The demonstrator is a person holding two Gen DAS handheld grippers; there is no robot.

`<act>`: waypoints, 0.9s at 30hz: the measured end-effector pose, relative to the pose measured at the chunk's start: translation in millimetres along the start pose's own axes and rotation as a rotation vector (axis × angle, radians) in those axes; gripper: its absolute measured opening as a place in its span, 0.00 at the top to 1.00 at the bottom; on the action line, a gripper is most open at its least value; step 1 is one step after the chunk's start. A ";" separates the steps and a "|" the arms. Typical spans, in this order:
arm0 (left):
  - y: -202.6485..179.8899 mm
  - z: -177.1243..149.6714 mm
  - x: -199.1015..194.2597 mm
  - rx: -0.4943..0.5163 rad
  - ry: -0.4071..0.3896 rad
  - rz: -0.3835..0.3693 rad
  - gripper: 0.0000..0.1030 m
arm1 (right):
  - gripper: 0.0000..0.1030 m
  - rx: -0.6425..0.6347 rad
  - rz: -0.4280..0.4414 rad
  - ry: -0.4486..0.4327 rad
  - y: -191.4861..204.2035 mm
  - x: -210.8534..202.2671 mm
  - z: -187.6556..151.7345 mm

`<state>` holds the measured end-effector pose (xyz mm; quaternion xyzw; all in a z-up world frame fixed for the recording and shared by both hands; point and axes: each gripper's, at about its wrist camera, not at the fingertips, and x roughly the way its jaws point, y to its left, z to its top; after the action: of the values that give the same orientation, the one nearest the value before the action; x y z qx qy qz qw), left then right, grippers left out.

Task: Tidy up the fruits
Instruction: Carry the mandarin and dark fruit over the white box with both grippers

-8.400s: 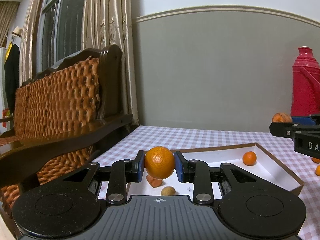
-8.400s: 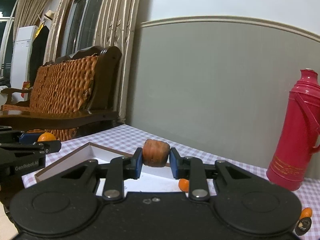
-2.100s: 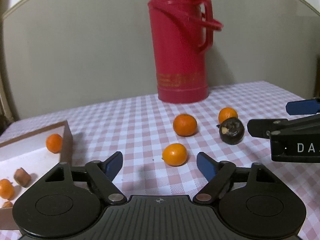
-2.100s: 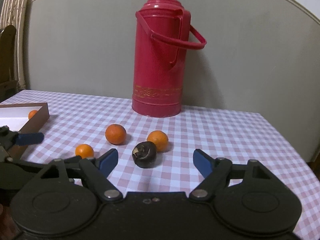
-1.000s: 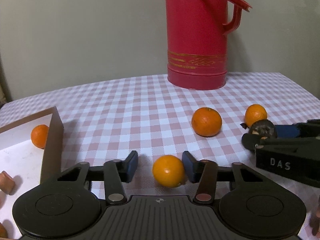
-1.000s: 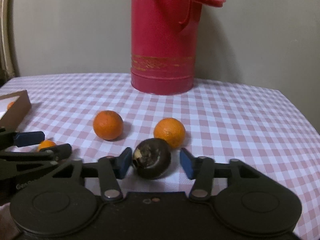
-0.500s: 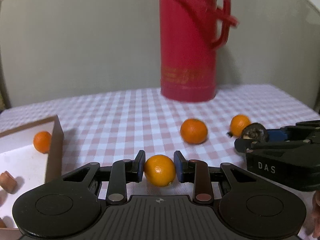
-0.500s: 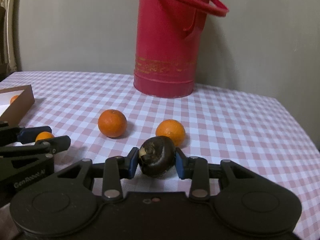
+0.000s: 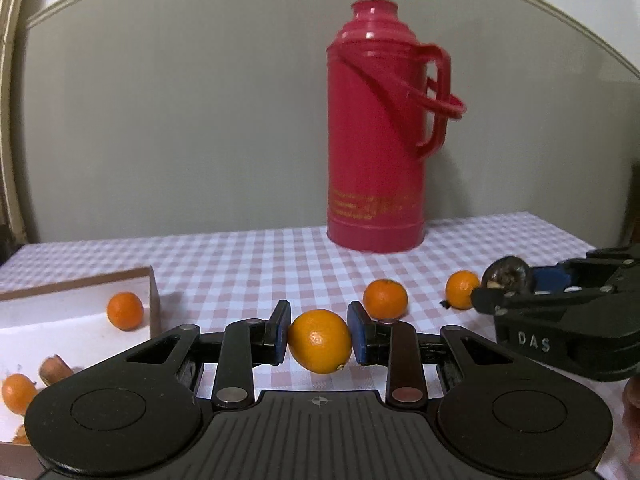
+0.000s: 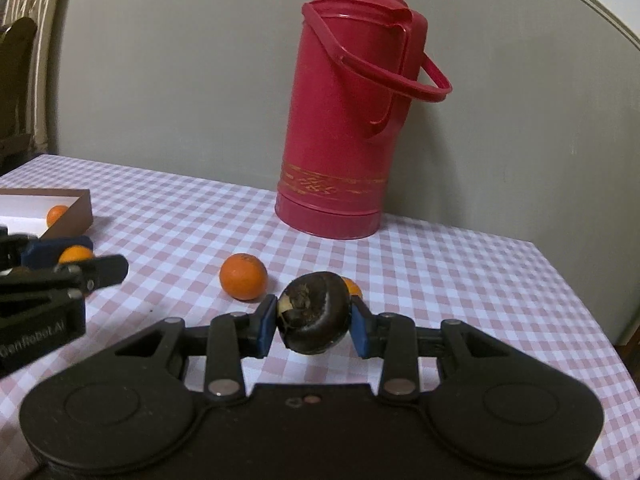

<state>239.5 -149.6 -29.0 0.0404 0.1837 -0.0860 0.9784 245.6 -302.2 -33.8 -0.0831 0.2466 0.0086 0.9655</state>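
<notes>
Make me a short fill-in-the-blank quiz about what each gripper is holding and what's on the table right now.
1. The left gripper is shut on an ____ fruit.
2. The right gripper grips a dark fruit, not an ____ one.
3. The red thermos stands ____ on the checked tablecloth.
4. Two loose oranges lie on the cloth; another orange sits inside the ____.

Missing words: orange; orange; upright; box

Home: checked tablecloth (image 9: 248, 264), red thermos (image 9: 376, 140), curtain (image 10: 36, 40).
</notes>
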 end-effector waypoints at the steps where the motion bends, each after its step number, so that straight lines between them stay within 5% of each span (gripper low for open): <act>1: 0.0 -0.6 -3.6 0.005 -0.002 -0.001 0.70 | 0.72 -0.001 -0.001 -0.002 0.5 -2.5 -0.3; 27: 65.2 -22.8 -127.2 -0.043 -0.077 0.077 0.70 | 0.72 -0.095 0.115 -0.105 55.4 -129.0 -23.1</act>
<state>126.7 -63.5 -0.5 0.0232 0.1460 -0.0457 0.9880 118.2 -248.2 -0.8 -0.1137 0.1991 0.0800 0.9701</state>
